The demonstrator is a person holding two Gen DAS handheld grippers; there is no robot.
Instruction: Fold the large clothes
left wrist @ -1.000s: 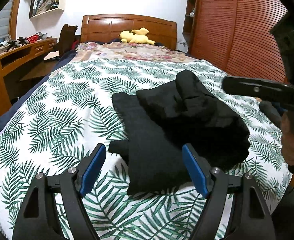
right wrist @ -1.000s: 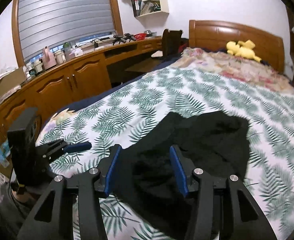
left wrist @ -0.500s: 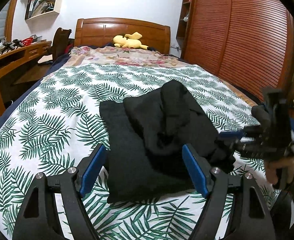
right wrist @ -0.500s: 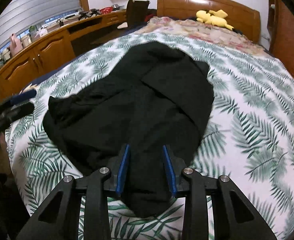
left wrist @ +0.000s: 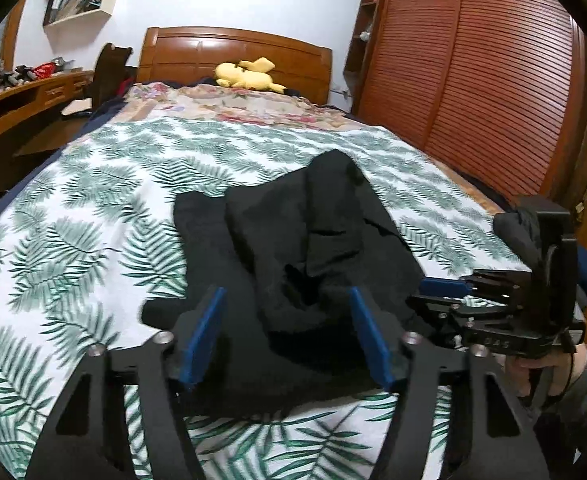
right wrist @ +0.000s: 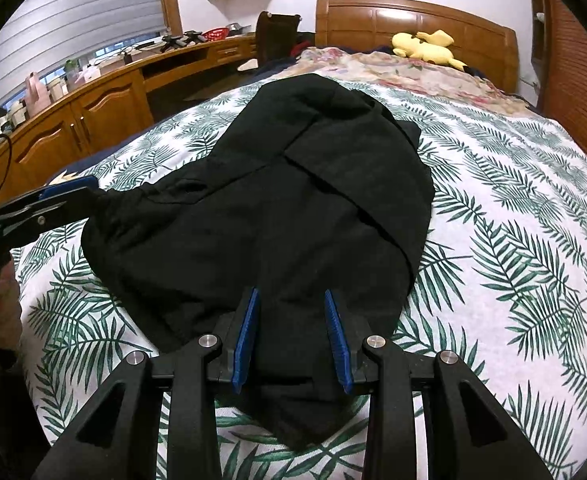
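A large black garment lies crumpled and partly folded on the bed's palm-leaf cover; it also fills the middle of the right wrist view. My left gripper is open, its blue pads either side of the garment's near edge. My right gripper is partly closed, with the garment's near corner between its pads but a gap still showing. In the right wrist view the left gripper touches the garment's left edge. In the left wrist view the right gripper sits at the garment's right edge.
A wooden headboard and a yellow plush toy are at the bed's far end. A slatted wooden wardrobe stands on the right. A long wooden desk with cupboards and a chair runs along the left.
Both grippers have moved in onto the garment's near edge. The right gripper's jaws have narrowed around the cloth. The left gripper stayed open and came lower and closer.
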